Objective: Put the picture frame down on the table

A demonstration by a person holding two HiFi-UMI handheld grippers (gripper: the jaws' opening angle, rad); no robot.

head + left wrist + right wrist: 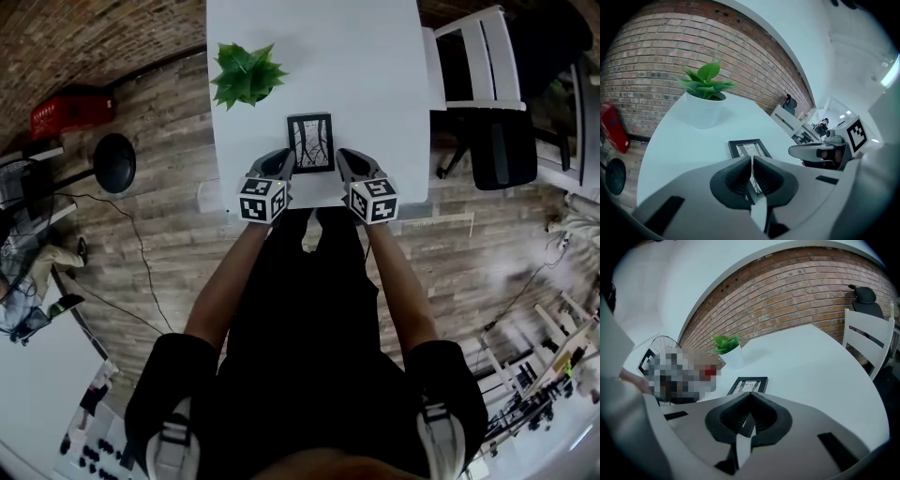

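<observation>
Head view: picture frame [310, 143] lies flat on bench [375, 75], long axis pointing away from me. My left hand-held gripper [280, 157] and right hand-held gripper [346, 157] flank its near end, equally near, both pinched closed and empty. Next move looks like straight pull-back.

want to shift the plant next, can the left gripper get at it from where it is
Probably yes. The left gripper, jaws shut and empty, is at the near edge of the table beside the picture frame; the plant stands ahead of it with only bare tabletop between.
</observation>
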